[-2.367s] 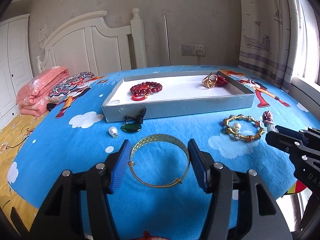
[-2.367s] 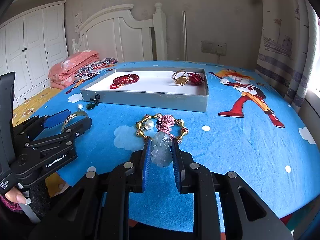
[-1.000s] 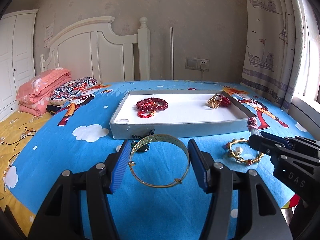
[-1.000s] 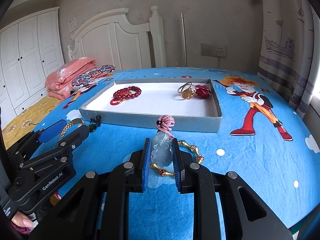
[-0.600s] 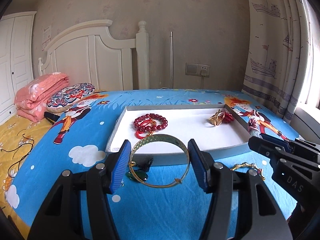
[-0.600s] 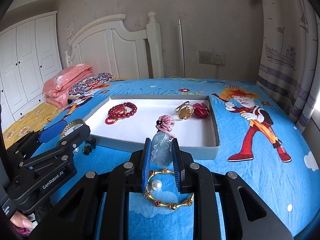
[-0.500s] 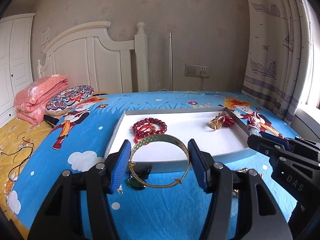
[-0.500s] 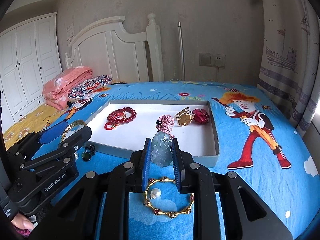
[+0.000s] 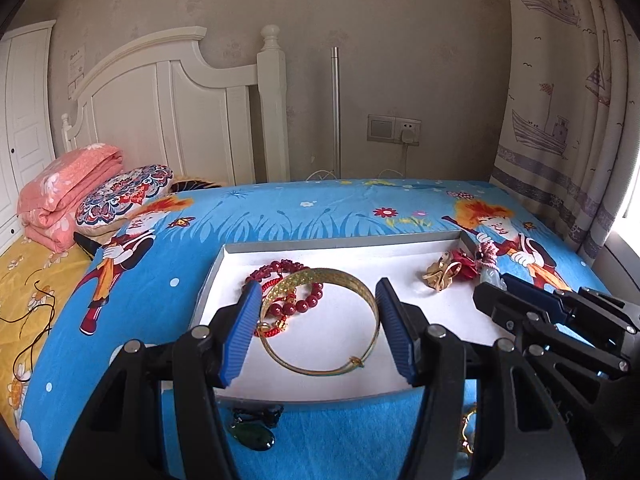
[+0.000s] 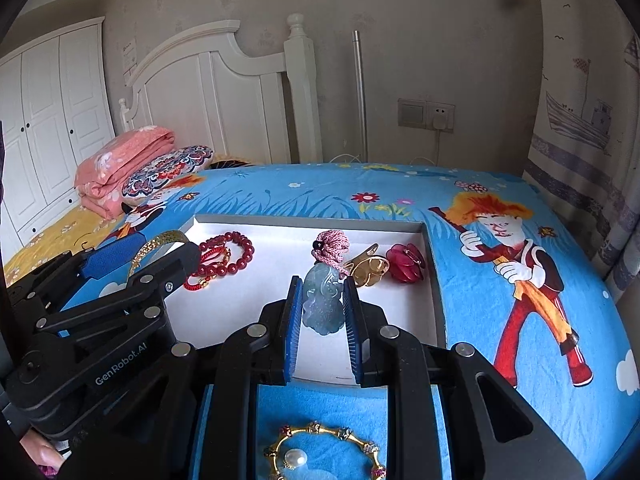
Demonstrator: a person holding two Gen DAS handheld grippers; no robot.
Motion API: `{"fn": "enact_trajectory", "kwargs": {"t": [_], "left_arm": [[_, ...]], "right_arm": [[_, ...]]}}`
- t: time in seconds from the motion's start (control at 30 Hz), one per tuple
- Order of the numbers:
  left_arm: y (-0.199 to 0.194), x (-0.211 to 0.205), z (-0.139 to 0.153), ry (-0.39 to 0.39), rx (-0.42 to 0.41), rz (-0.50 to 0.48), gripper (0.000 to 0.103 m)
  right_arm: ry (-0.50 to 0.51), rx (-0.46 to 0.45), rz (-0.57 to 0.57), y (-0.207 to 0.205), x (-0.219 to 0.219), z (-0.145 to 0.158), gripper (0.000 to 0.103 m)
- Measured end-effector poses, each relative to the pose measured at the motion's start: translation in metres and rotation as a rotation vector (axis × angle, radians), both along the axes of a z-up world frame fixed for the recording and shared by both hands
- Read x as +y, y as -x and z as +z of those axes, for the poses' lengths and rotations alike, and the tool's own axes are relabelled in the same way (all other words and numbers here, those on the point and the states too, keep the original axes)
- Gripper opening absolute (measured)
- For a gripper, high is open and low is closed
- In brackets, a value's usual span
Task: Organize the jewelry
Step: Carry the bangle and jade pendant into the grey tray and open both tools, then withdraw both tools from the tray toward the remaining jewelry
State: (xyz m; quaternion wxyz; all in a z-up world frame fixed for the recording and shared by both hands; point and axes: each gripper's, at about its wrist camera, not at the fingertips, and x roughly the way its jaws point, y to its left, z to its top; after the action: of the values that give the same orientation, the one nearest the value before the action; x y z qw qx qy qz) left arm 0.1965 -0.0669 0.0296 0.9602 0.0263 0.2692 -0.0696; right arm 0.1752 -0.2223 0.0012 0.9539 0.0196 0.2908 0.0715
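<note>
My left gripper (image 9: 318,306) is shut on a gold bangle (image 9: 320,320) and holds it over the left part of the white tray (image 9: 344,245). My right gripper (image 10: 321,294) is shut on a pale jade pendant (image 10: 323,304) with a pink knotted cord (image 10: 332,245), held over the tray's (image 10: 308,222) middle. In the tray lie a red bead bracelet (image 9: 294,298), a gold ring (image 10: 368,269) and a red ornament (image 10: 406,267). The left gripper also shows at the left of the right wrist view (image 10: 120,256).
A gold-and-pearl bracelet (image 10: 324,454) lies on the blue bedspread in front of the tray, beneath my right gripper. A dark green pendant (image 9: 252,434) lies by the tray's front left. Folded pink quilt (image 9: 68,196) and pillow sit far left; curtain on the right.
Both grippers have moved forward and risen from above the bedspread to above the tray, each still holding its piece. The loose bracelet and green pendant now lie behind the fingertips.
</note>
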Motion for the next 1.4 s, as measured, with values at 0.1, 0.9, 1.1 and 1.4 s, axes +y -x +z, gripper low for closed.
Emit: {"fn": "enact_trajectory", "kwargs": {"t": [0.1,0.9,1.1,1.4], "left_arm": [[-0.025,0.003,-0.003,0.011,0.043,0.030,0.057],[-0.042,0.015,-0.019,-0.017,0.064,0.121,0.079],[-0.009,0.031,-0.018,0.016,0.051,0.159,0.089],[0.051,0.051,-0.033,0.023,0.061,0.178,0.092]], "right_arm": [[0.011,0.022,-0.012,-0.015,-0.001,-0.005,0.021],[0.031,0.092,-0.066,-0.036,-0.008,-0.021,0.038],[-0.031,0.062,-0.082,-0.006,-0.018,-0.014,0.040],[-0.057,0.044,-0.115,0.052,-0.032,-0.025,0.046]]}}
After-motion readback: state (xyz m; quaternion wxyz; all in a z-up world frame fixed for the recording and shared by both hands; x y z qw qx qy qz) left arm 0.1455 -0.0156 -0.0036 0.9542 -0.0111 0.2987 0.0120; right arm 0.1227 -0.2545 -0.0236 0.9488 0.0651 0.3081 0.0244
